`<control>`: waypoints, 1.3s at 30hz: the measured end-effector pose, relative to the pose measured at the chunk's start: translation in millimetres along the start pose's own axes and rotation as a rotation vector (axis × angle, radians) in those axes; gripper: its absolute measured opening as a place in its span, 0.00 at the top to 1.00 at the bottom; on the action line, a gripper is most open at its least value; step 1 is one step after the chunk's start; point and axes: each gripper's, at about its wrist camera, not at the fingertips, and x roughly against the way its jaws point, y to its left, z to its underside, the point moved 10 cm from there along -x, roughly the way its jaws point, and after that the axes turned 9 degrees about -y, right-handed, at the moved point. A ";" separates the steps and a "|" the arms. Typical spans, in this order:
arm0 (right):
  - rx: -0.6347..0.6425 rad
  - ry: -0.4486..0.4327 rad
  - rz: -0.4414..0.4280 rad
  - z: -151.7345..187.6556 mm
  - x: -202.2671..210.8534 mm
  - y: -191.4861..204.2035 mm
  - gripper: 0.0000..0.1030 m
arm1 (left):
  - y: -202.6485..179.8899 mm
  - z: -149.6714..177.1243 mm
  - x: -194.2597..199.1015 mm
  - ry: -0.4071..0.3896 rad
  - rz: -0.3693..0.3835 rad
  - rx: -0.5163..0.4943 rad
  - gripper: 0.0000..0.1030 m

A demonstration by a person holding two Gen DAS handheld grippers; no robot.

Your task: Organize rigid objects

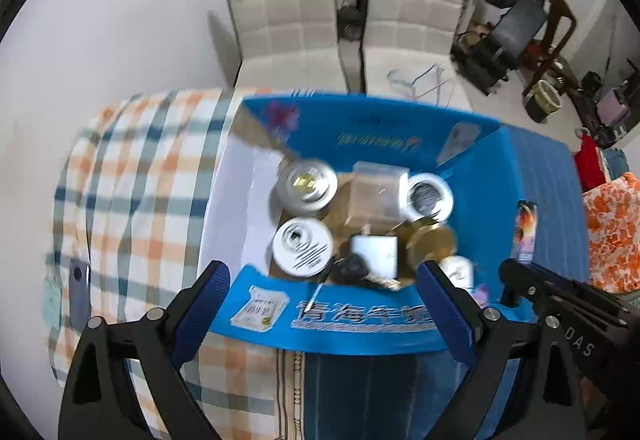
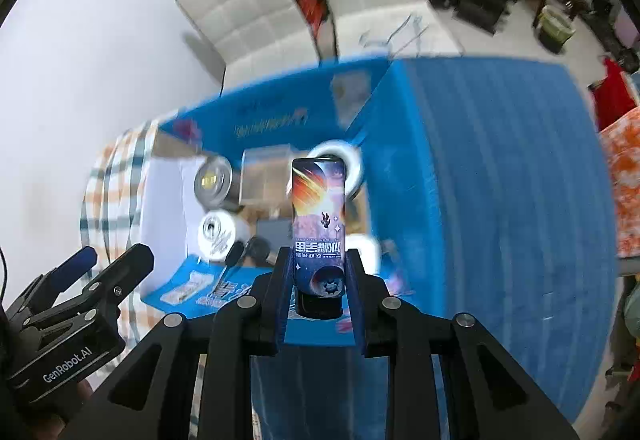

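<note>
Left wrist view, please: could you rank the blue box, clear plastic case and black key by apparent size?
1. blue box
2. clear plastic case
3. black key, though nearer the camera, so true size is unsure.

Space-print card pack (image 2: 318, 216) upright above blue box (image 2: 404, 128); inside it: two silver tins (image 1: 306, 186), tape roll (image 1: 430, 197), clear case (image 1: 378, 192), keys (image 1: 360, 272).

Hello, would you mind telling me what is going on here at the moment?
A person is sorting small items into a blue cardboard box on a bed. The right gripper is clamped on a slim box with space artwork, held over the box. The left gripper is open and empty near the front flap. Tins and a key already lie inside.
</note>
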 end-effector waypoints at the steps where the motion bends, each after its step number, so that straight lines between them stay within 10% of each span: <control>1: -0.005 0.019 0.005 5.3 -12.2 -1.2 0.74 | 3.2 3.9 -5.8 0.007 -0.001 0.004 0.07; 13: 0.035 0.121 0.092 35.3 -97.7 1.5 0.74 | 24.9 51.2 -66.9 0.127 -0.001 0.035 0.07; 31: 0.057 0.118 0.198 36.1 -109.1 -14.4 0.71 | 27.3 45.2 -66.8 0.124 -0.022 0.012 0.07; 33: 0.059 0.106 0.204 33.1 -101.3 -13.2 0.60 | 28.2 43.1 -62.4 0.118 -0.024 0.010 0.07; 36: 0.048 0.078 0.204 27.1 -89.5 -15.3 0.13 | 28.2 39.7 -51.3 0.109 -0.021 0.012 0.07; 39: 0.050 0.053 0.210 22.3 -69.0 -18.6 0.13 | 28.5 34.9 -37.1 0.097 -0.018 0.015 0.07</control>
